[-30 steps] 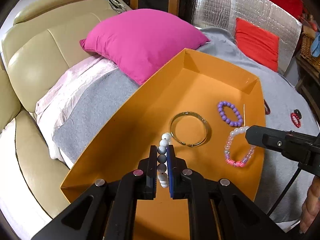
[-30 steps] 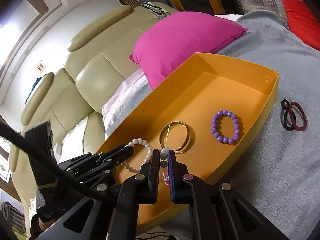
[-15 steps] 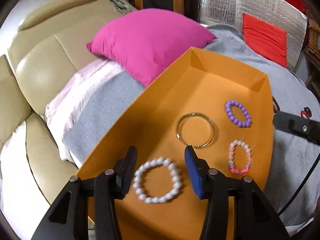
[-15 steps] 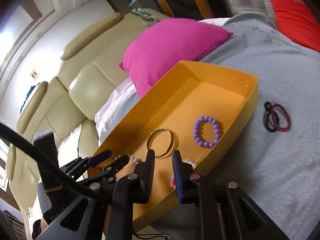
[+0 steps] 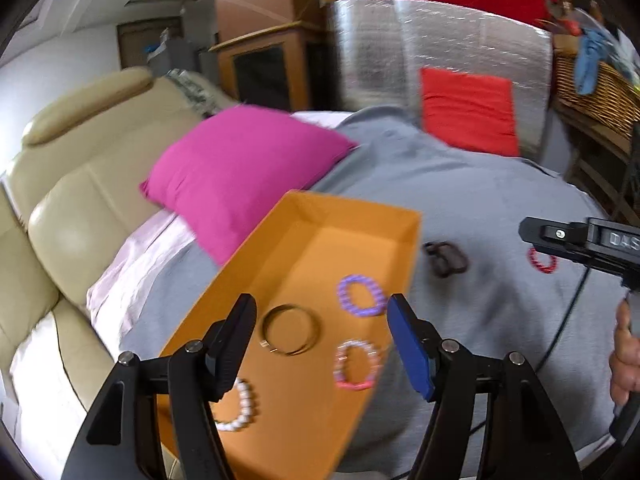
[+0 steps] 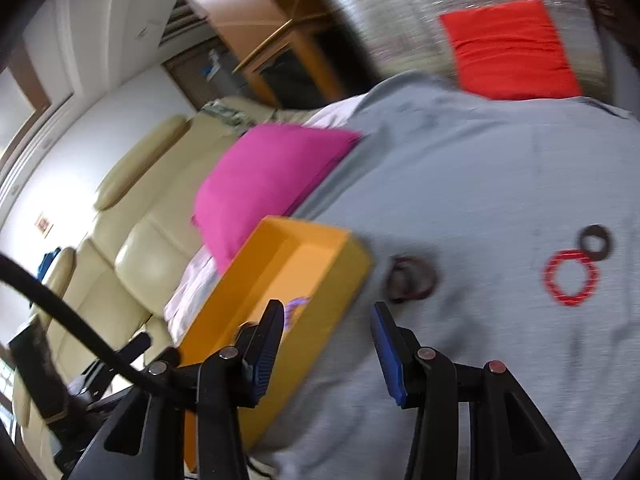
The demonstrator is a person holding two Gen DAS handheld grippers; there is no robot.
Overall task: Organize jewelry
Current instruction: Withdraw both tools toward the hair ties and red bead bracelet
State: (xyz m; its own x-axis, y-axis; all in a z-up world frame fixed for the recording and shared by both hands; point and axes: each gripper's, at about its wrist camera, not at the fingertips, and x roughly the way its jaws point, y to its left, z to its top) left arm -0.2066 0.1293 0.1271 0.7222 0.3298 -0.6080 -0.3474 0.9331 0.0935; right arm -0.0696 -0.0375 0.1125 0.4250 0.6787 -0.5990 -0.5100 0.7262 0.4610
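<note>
Grey blanket [image 5: 460, 208] scene; right gripper [image 5: 568, 236] label reads "DAS".

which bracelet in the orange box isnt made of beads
The thin metal bangle, a plain open hoop in the orange box. The purple bracelet, pink bracelet and white bracelet are all beaded.

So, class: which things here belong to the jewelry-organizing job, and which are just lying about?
Job:
orange tray
white bead bracelet
gold bangle
purple bracelet
pink bracelet
red bracelet
dark hair ties

Lying about:
pink pillow
red cushion
beige sofa
</note>
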